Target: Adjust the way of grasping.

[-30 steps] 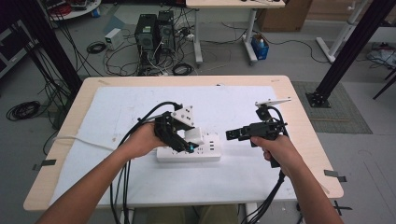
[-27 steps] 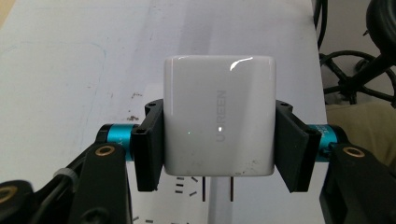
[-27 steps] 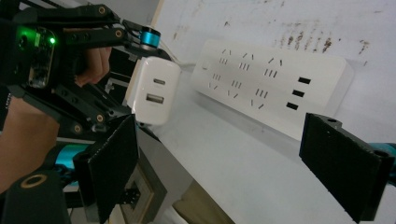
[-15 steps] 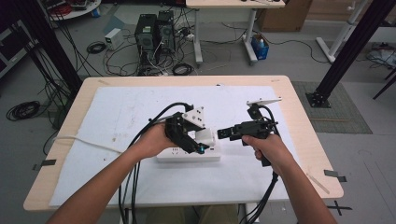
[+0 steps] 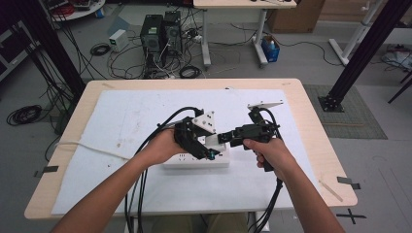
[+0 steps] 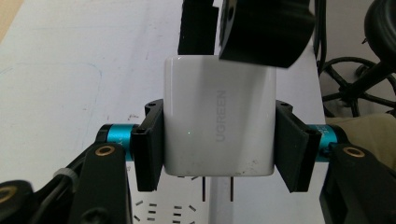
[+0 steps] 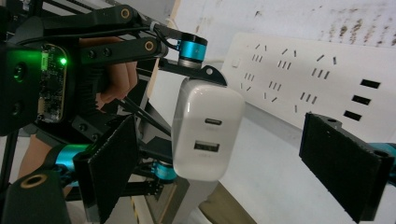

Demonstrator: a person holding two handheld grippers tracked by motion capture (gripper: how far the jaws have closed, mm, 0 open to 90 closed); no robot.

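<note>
Left gripper [image 5: 206, 148] clamps white charger [image 5: 212, 141] above power strip [image 5: 194, 160], high view; right gripper [image 5: 224, 137] alongside. Left gripper view: jaws squeeze charger [image 6: 218, 123], prongs clear of strip [image 6: 187, 205]. Right gripper view: jaws spread wide, charger [image 7: 205, 128] between, untouched.

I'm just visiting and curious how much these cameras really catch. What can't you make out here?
- High view: the white charger is mostly hidden by the left gripper and right gripper.
- Left gripper view: the charger's top edge is covered by the right gripper's black jaw, and the power strip is cut off by the bottom edge.
- Right gripper view: the charger's prongs face away, and the power strip's far end runs past the right edge.
</note>
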